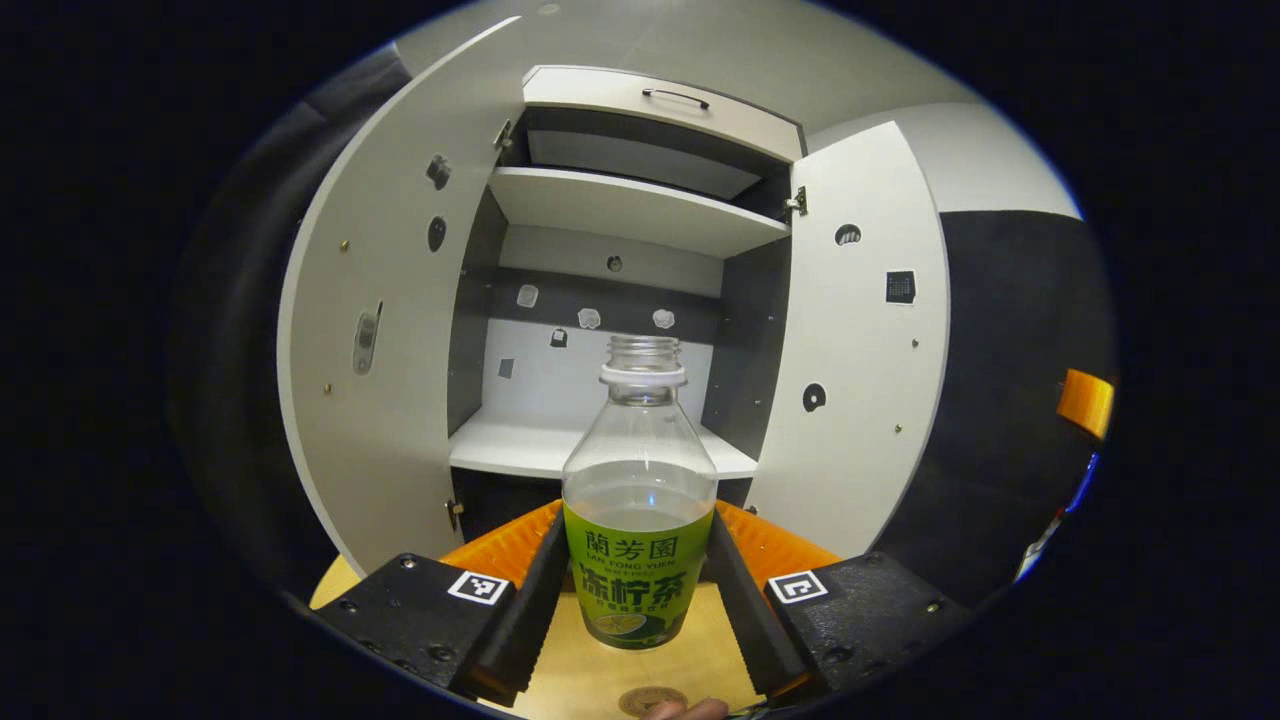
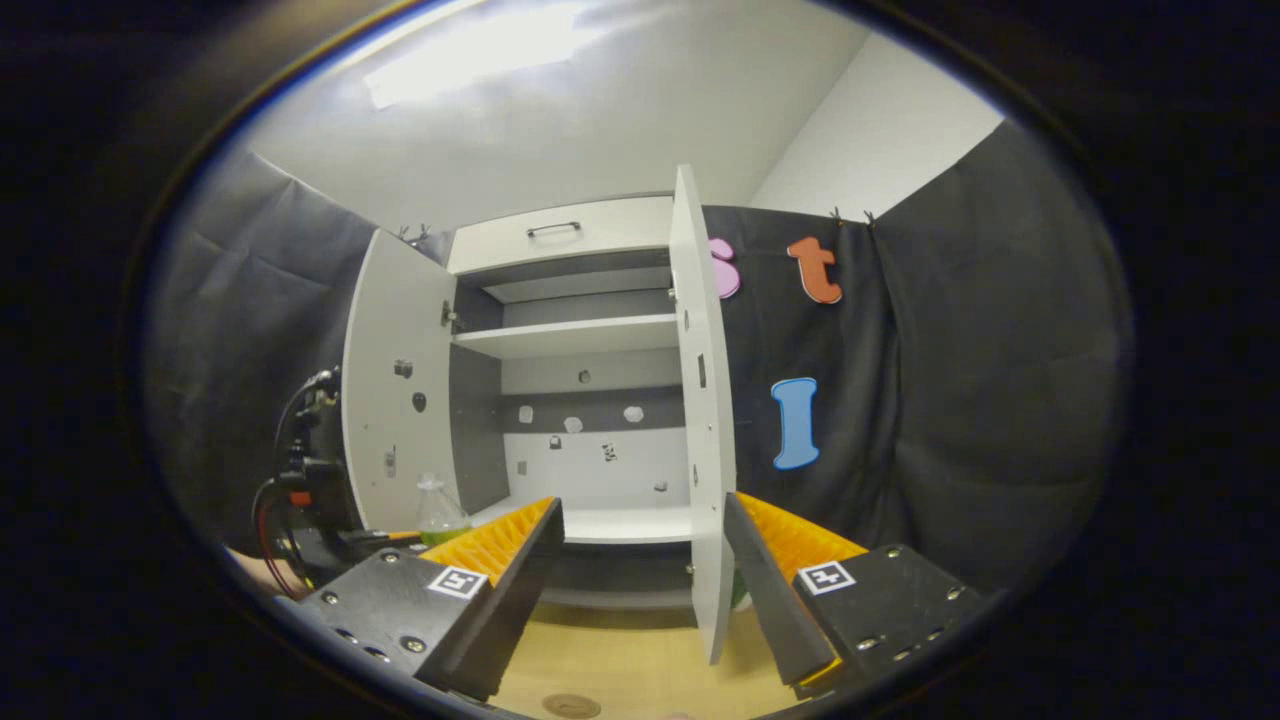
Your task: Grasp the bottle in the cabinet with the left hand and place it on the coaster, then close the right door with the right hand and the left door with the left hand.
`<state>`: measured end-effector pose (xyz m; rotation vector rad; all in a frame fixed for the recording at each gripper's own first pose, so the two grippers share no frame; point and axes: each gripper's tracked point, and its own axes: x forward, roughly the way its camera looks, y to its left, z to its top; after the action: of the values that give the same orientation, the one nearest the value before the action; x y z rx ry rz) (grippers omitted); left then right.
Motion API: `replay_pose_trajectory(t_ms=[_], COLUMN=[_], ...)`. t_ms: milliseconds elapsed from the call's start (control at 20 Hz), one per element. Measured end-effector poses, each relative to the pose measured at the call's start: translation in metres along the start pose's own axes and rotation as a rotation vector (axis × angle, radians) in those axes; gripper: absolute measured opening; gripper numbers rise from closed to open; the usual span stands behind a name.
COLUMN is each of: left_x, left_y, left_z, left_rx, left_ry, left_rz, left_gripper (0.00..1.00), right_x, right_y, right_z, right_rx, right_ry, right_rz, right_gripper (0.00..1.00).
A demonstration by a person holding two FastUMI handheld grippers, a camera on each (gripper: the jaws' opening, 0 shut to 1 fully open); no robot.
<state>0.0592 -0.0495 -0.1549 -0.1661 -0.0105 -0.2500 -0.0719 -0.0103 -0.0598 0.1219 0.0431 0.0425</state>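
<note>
A clear, capless bottle [image 1: 640, 500] with a green label and some liquid stands upright between the fingers of my left gripper [image 1: 636, 522], which is shut on it at label height. It is over the wooden table [image 1: 560, 680], in front of the open cabinet [image 1: 610, 300]. A round coaster [image 1: 650, 700] lies on the table just nearer than the bottle's base. In the right gripper view the bottle [image 2: 438, 510] and the left gripper [image 2: 320, 500] are at the far left. My right gripper [image 2: 640, 590] is open, facing the right door [image 2: 705, 450], which is seen edge-on. The left door [image 2: 395, 400] is swung wide.
The cabinet has a lower shelf [image 1: 520, 450], an upper shelf [image 1: 630, 205] and a drawer with a handle [image 1: 675, 97] on top. Black cloth [image 2: 950, 400] hangs right of the cabinet. A fingertip [image 1: 690, 710] shows at the table's near edge by the coaster [image 2: 572, 705].
</note>
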Motion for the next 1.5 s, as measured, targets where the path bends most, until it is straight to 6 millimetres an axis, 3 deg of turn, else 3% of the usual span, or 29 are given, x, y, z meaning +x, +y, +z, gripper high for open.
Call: replay_pose_trajectory(t_ms=[350, 700, 850, 1100, 1300, 1350, 1500], left_x=[-0.005, -0.014, -0.012, -0.011, -0.012, -0.014, -0.015], left_y=[-0.001, -0.034, -0.036, -0.04, -0.046, -0.047, -0.045], left_z=[-0.128, -0.231, -0.255, -0.291, -0.3, -0.3, -0.291], left_rx=[0.099, 0.057, 0.068, 0.14, 0.216, 0.222, 0.23], left_ry=[0.094, 0.205, 0.23, 0.268, 0.286, 0.288, 0.289], left_rz=[-0.072, -0.245, -0.278, -0.353, -0.413, -0.424, -0.422], left_gripper=[0.8, 0.8, 0.8, 0.8, 0.83, 0.89, 0.9], right_x=[-0.001, 0.011, 0.012, 0.018, 0.021, 0.021, 0.024], right_y=[-0.015, -0.039, -0.049, -0.055, -0.056, -0.056, -0.058], right_z=[-0.025, -0.017, -0.007, -0.01, -0.015, -0.016, -0.022], right_rx=[-0.008, 0.084, 0.069, 0.082, 0.061, 0.053, 0.037], right_ry=[0.037, 0.006, -0.04, -0.023, -0.001, 0.006, 0.02], right_rz=[-0.048, -0.09, -0.088, -0.112, -0.116, -0.117, -0.119], right_gripper=[0.97, 0.97, 0.97, 0.96, 0.97, 0.97, 0.97])
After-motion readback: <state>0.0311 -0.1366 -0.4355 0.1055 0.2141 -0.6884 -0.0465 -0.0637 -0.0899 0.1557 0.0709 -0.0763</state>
